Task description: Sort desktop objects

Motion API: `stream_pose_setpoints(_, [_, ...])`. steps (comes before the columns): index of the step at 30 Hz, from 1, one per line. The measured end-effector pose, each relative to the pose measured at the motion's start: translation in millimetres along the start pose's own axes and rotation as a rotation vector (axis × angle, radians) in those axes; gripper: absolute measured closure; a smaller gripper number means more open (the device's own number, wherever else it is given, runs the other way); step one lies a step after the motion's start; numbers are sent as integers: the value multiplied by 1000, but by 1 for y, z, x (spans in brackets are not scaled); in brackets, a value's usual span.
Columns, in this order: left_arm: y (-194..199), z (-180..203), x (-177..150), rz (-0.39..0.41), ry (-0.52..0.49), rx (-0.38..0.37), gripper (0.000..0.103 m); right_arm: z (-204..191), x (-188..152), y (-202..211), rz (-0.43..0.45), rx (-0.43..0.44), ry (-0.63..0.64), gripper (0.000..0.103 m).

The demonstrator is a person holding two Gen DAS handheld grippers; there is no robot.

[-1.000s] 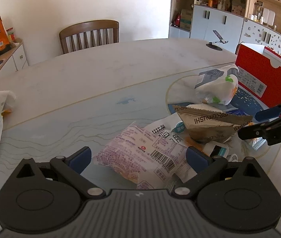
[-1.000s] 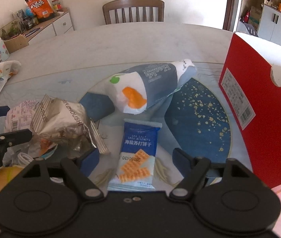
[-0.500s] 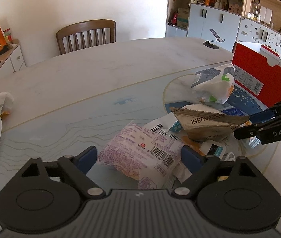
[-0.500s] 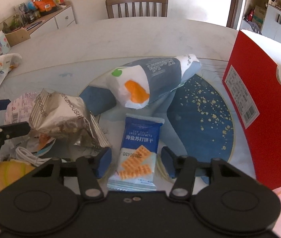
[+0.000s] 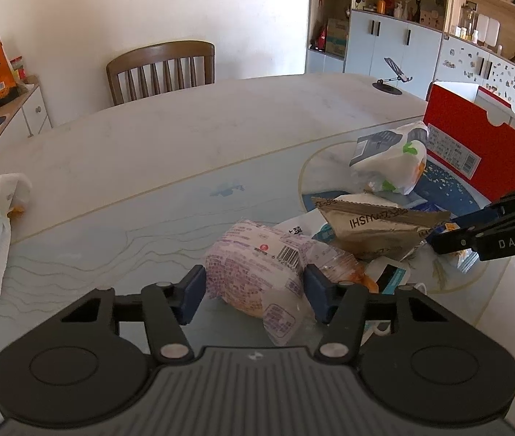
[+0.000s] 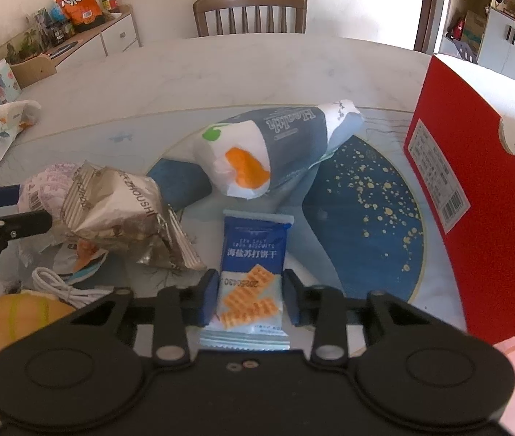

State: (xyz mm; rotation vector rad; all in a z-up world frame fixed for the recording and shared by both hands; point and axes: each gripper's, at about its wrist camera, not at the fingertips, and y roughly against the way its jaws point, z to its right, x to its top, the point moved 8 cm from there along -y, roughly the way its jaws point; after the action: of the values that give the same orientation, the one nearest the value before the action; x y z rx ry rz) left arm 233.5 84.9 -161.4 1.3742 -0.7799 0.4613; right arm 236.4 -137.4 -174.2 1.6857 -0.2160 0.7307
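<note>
- Where the left wrist view looks across the pale round table point(image 5: 170, 138), a wooden chair point(image 5: 161, 67) stands at the far edge, shelving cabinets point(image 5: 395, 40) at far right.
- Left gripper point(image 5: 255, 292): jaws, spread a second ago, now pinch the pink printed packet point(image 5: 257, 265) at near centre.
- Seen from the right wrist view, a red box point(image 6: 475, 189) stands at right on the blue mat point(image 6: 366, 196).
- Right gripper point(image 6: 248, 299): jaws have narrowed onto the blue cracker packet point(image 6: 252, 265); firm contact cannot be told.
</note>
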Motion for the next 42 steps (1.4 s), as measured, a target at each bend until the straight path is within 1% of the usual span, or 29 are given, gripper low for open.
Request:
stream_pose_setpoints(3, [2,0,0,0,11,-1,52,0,0,4,5,6,-3,67])
stream_pose_setpoints(9, [7,-2,-1,1,41,6,56,4,3,15,22,1,-10,67])
stream_pose_setpoints(21, [28,-6,2,19,92,0,57,12,12,38,54,3,-28,67])
stream_pose_setpoints(31, [47,6,15,41,86,-11,57,18,17,58,74,13,-50,67])
stream_pose_setpoints(39, [68,22,33,65,68,-31,57,25,26,86,101,32,-60,67])
stream_pose_setpoints(42, [73,30,39,72,59,-43,57,28,28,96,108,27,-62,67])
